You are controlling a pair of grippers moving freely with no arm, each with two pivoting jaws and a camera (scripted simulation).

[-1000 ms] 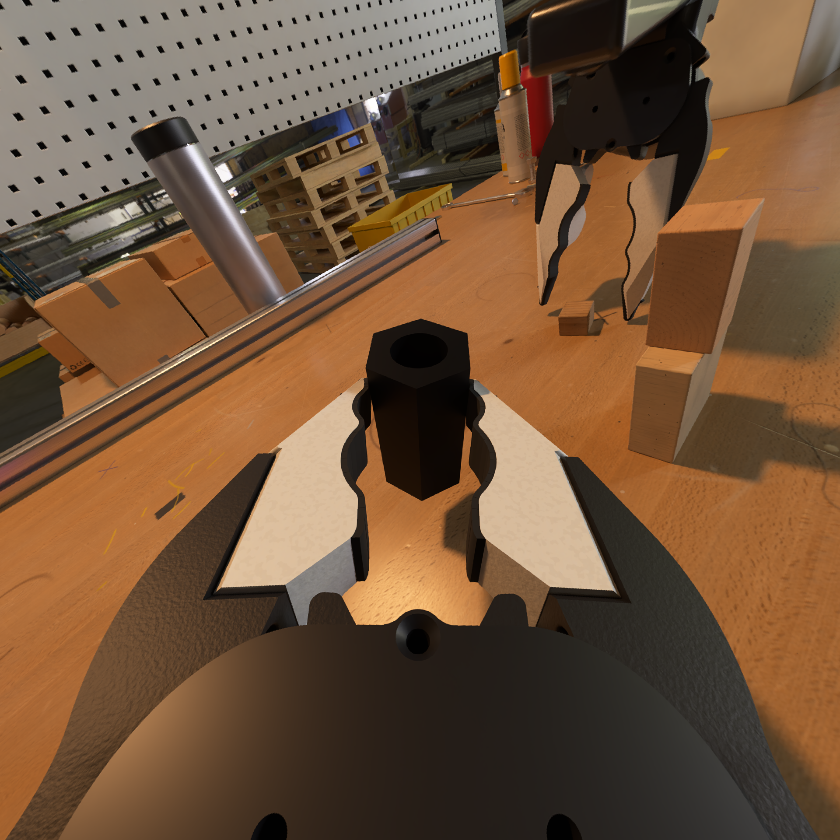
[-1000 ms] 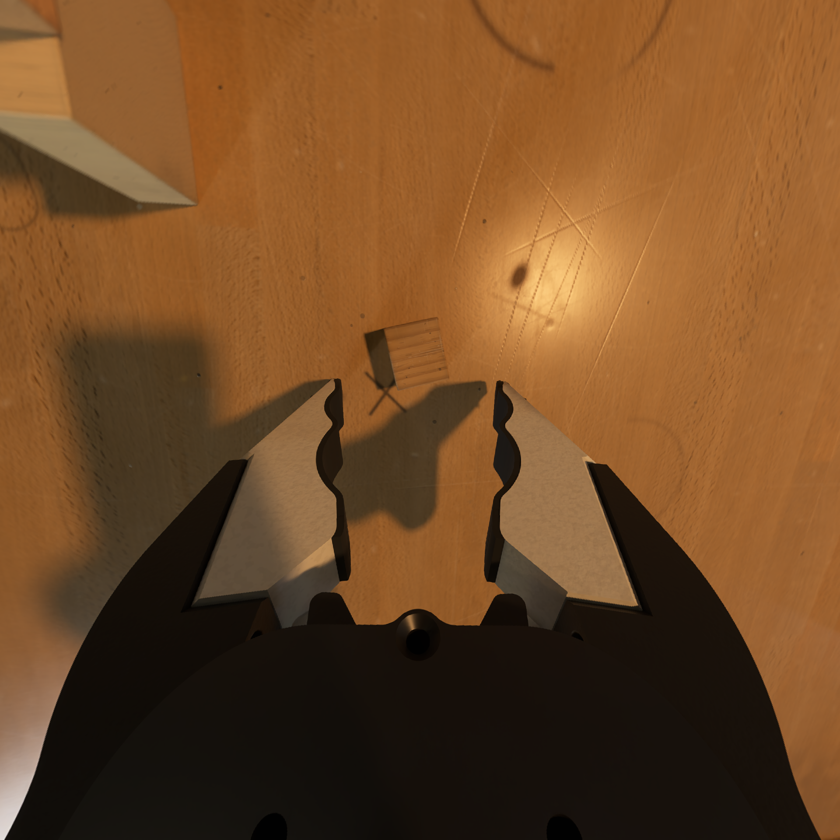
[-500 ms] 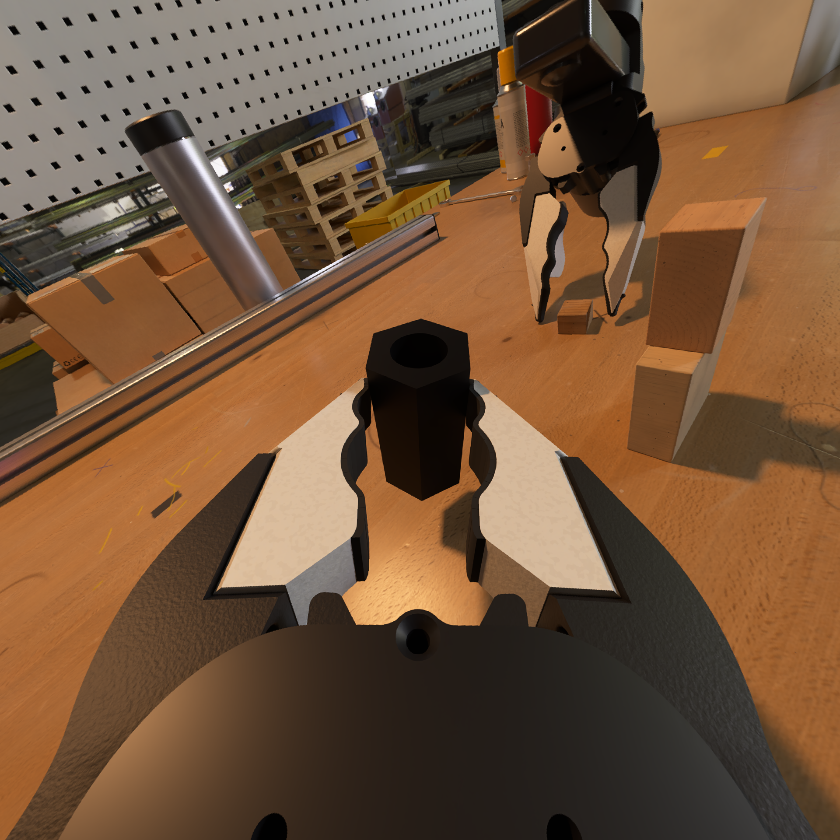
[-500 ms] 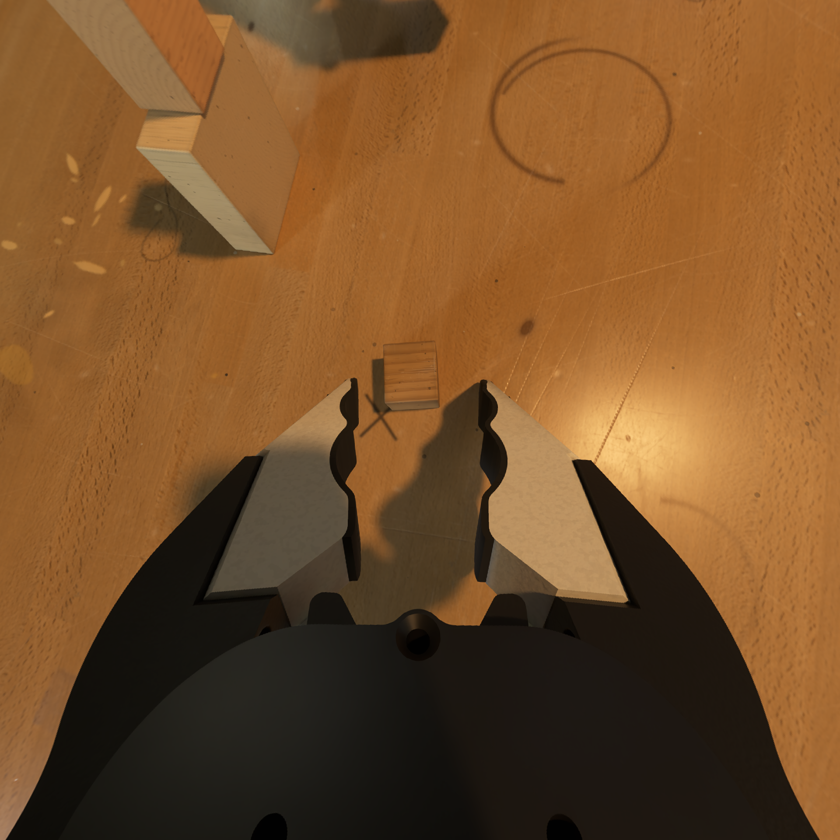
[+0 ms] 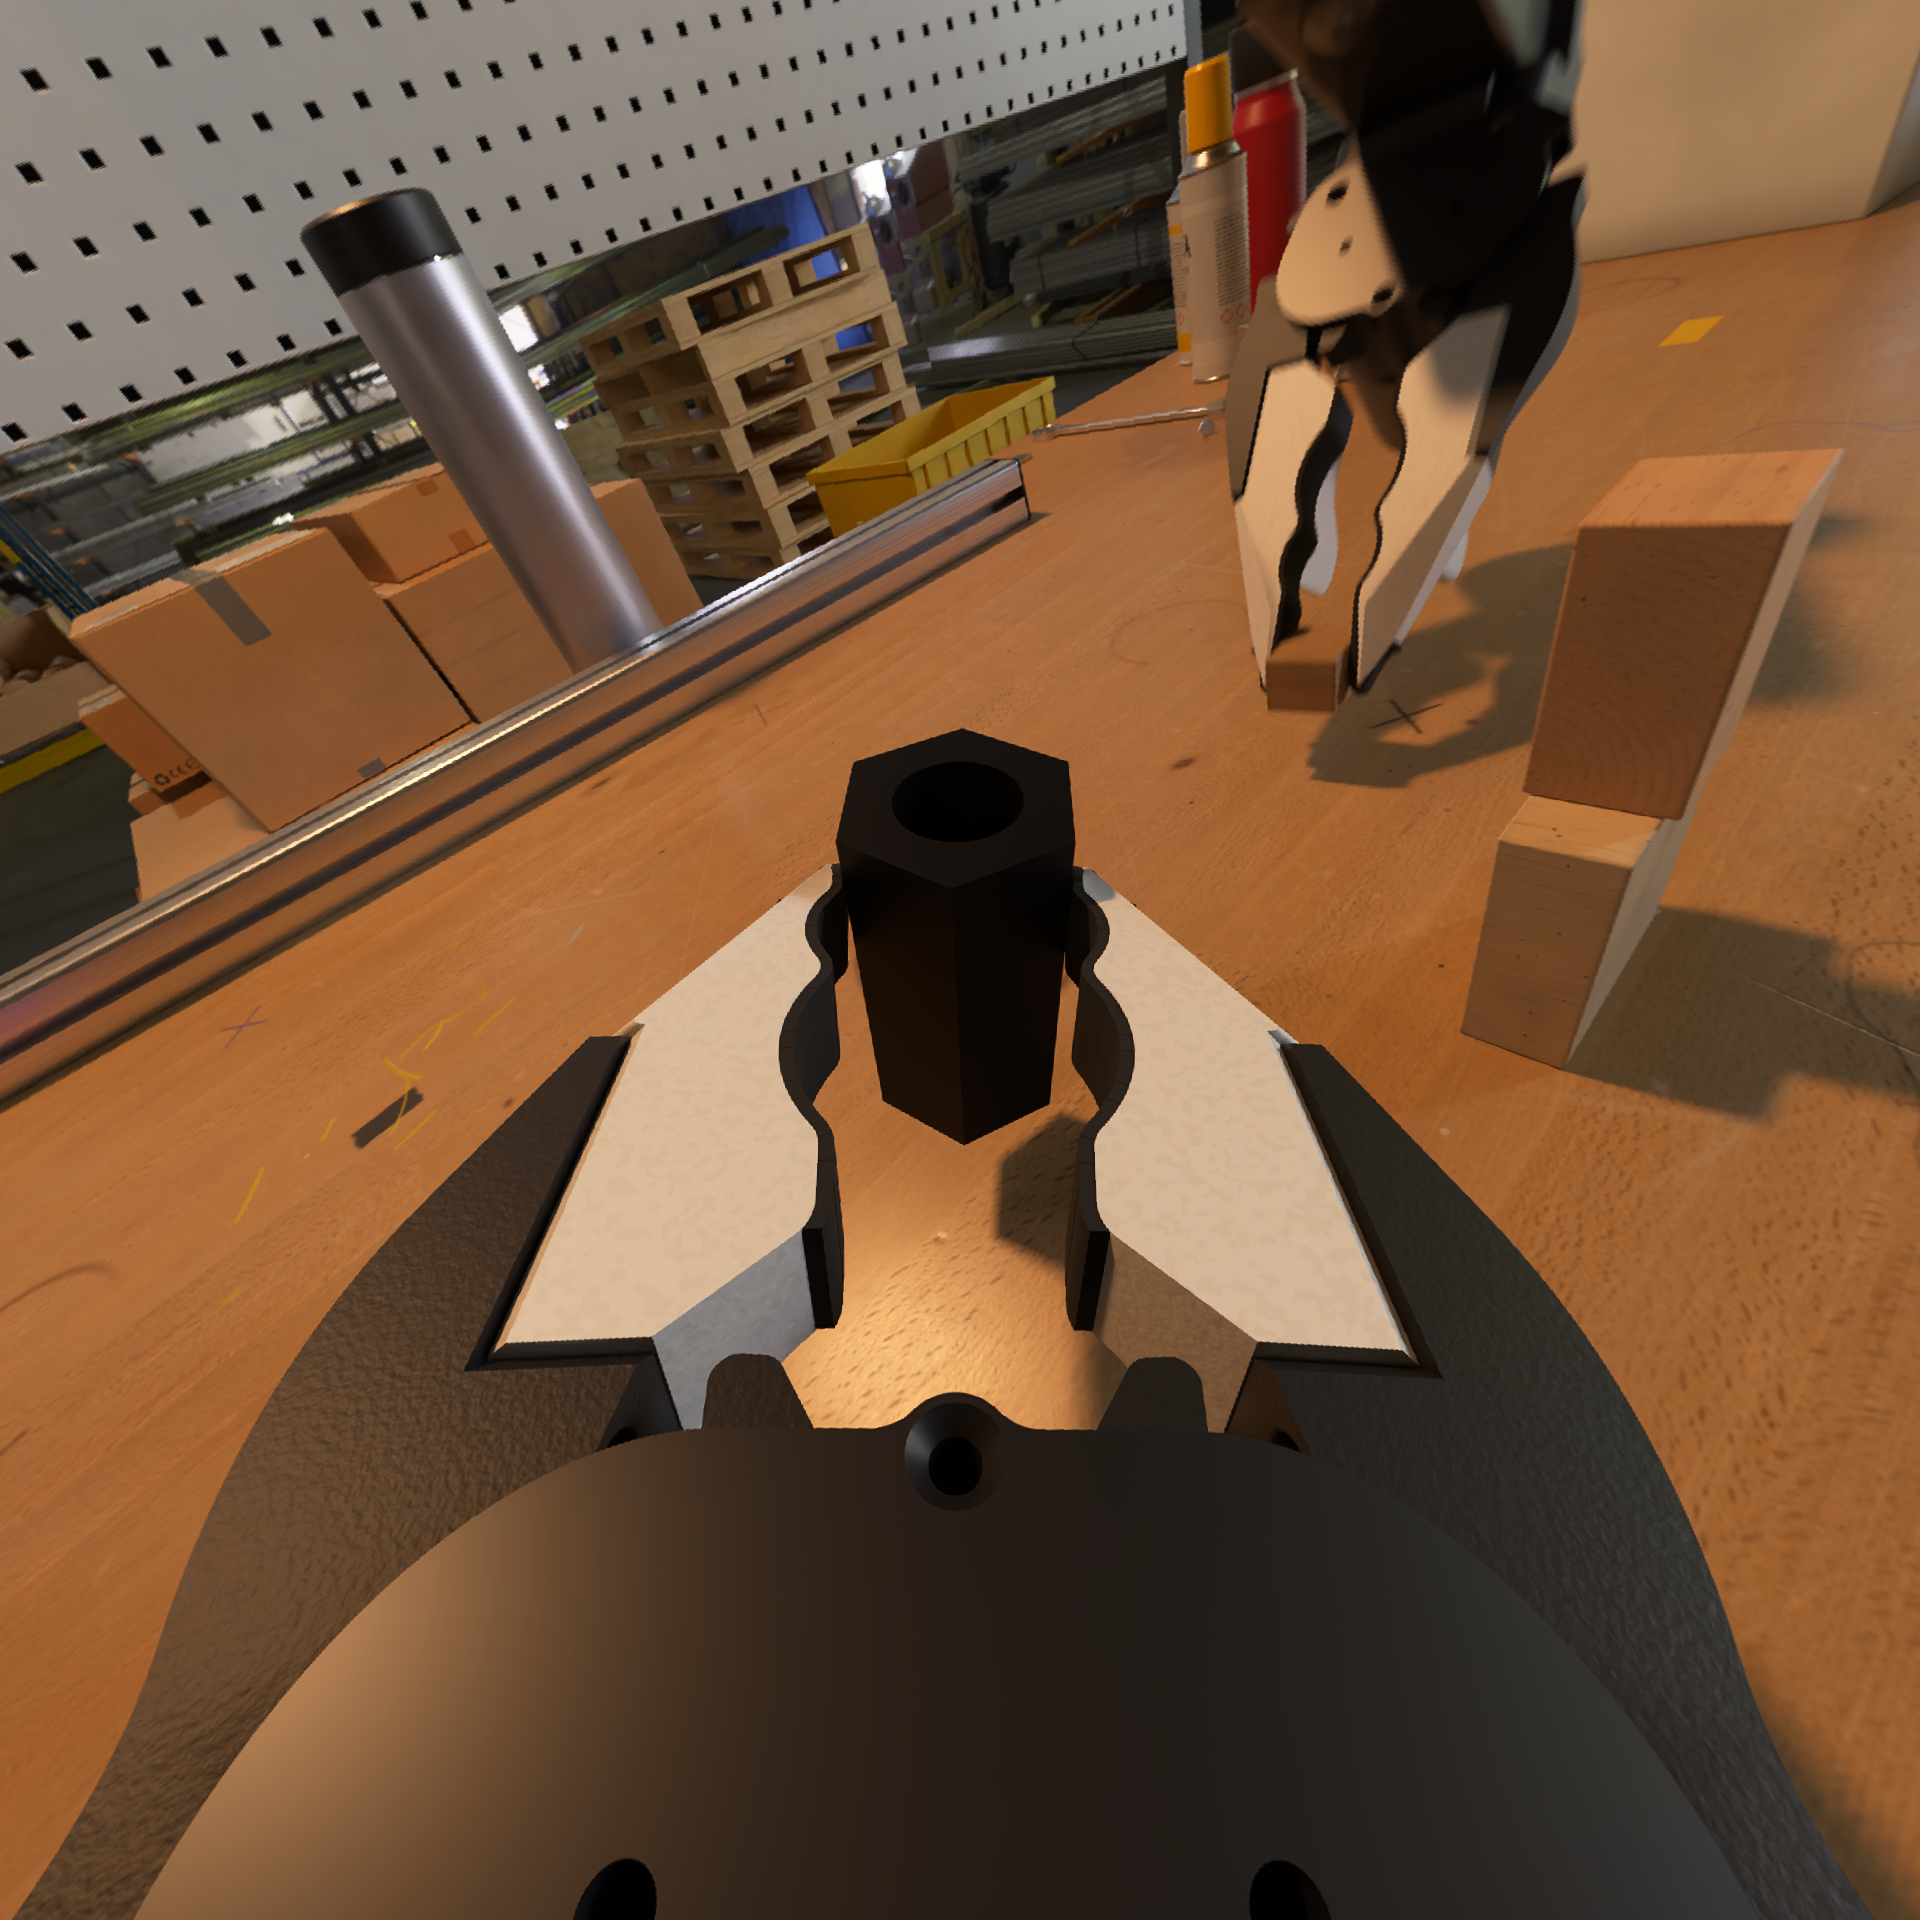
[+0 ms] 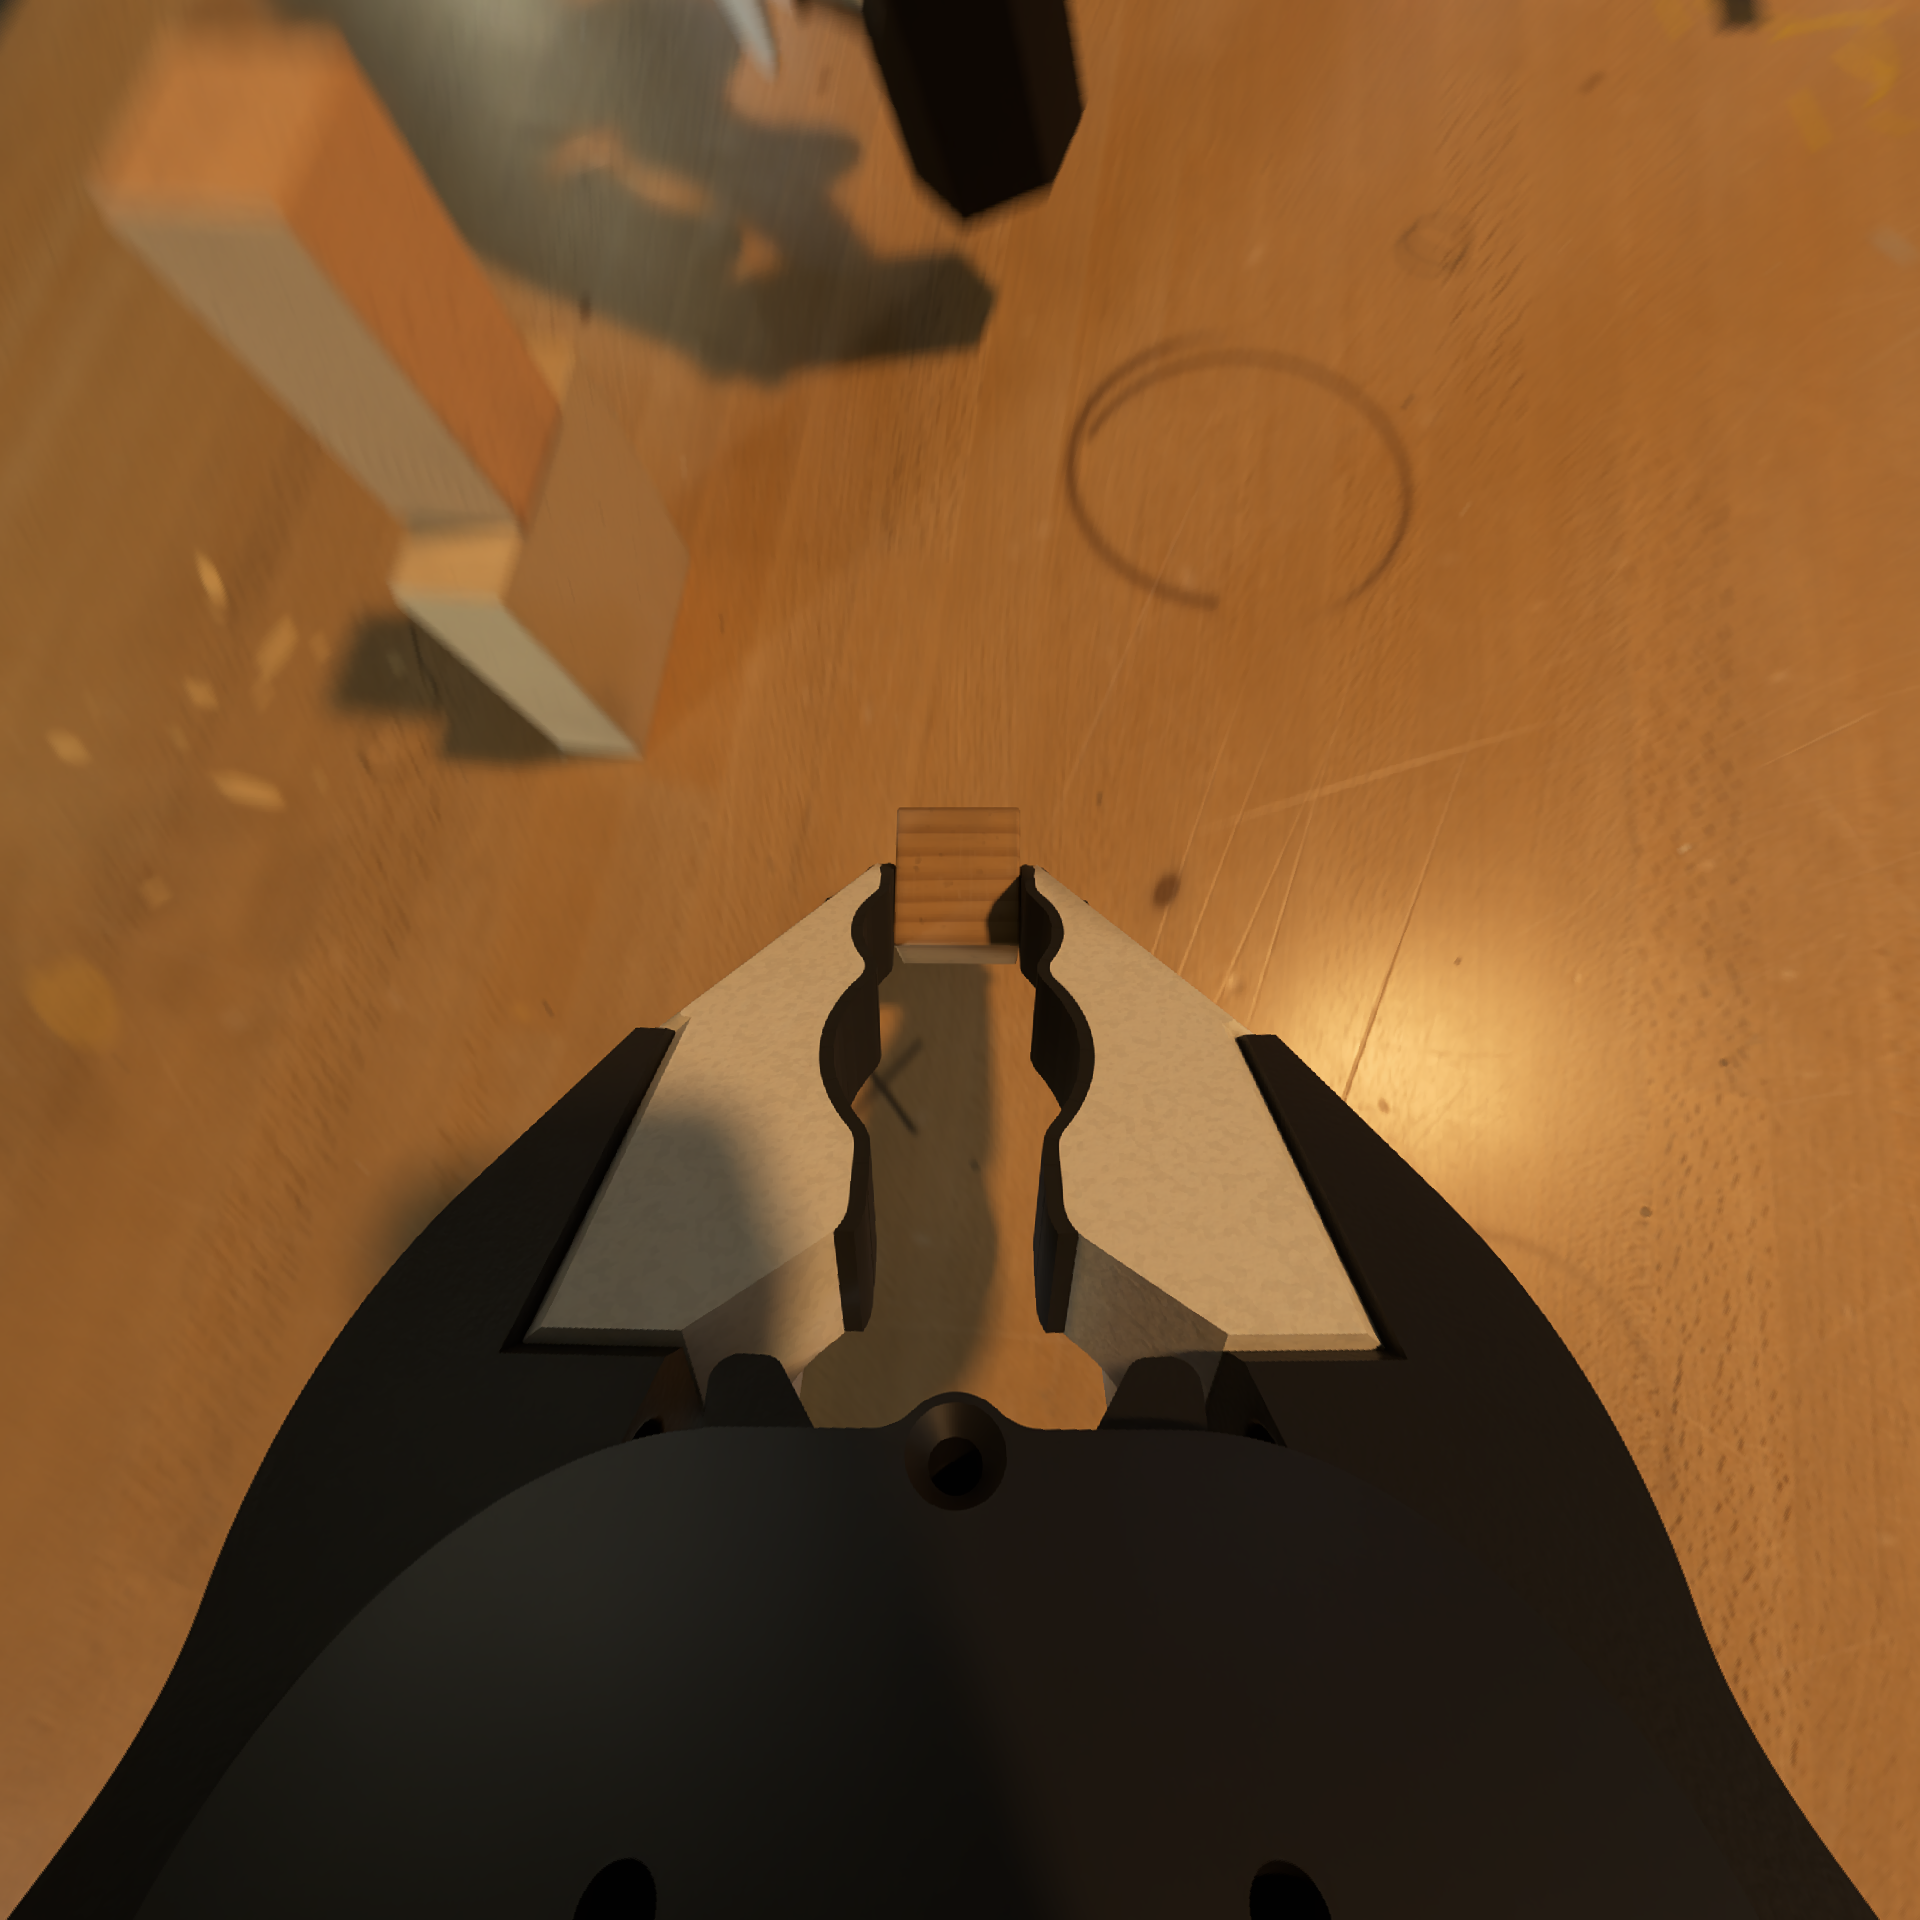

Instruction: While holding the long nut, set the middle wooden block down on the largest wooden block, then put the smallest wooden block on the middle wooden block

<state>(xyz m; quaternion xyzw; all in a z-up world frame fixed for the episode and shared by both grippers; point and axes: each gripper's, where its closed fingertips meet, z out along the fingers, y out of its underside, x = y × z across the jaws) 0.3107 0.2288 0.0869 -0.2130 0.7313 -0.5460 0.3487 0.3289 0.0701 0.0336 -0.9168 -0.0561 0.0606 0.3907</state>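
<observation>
My left gripper point(image 5: 956, 894) is shut on the black hexagonal long nut point(image 5: 961, 956) and holds it upright just above the wooden bench. The middle wooden block point(image 5: 1673, 634) rests on the largest wooden block point(image 5: 1558, 956) at the right. They also show in the right wrist view, the middle block point(image 6: 312, 260) lying on the largest block point(image 6: 592, 592). My right gripper point(image 6: 956, 904) is shut on the smallest wooden block point(image 6: 956, 883) at its fingertips. In the left wrist view the right gripper point(image 5: 1320, 665) holds that block point(image 5: 1301, 681) left of the stack, close to the bench.
A metal post point(image 5: 488, 447) and an aluminium rail point(image 5: 520, 748) run along the bench's left edge. Spray cans point(image 5: 1216, 208) stand at the back. A pencilled cross point(image 5: 1403, 717) and a ring mark point(image 6: 1236, 478) lie on the benchtop. The nut's lower end point(image 6: 977, 104) shows ahead of my right gripper.
My right gripper came down over the smallest block, closed on it and shifted it off the pencilled cross. The left gripper with the nut has stayed put.
</observation>
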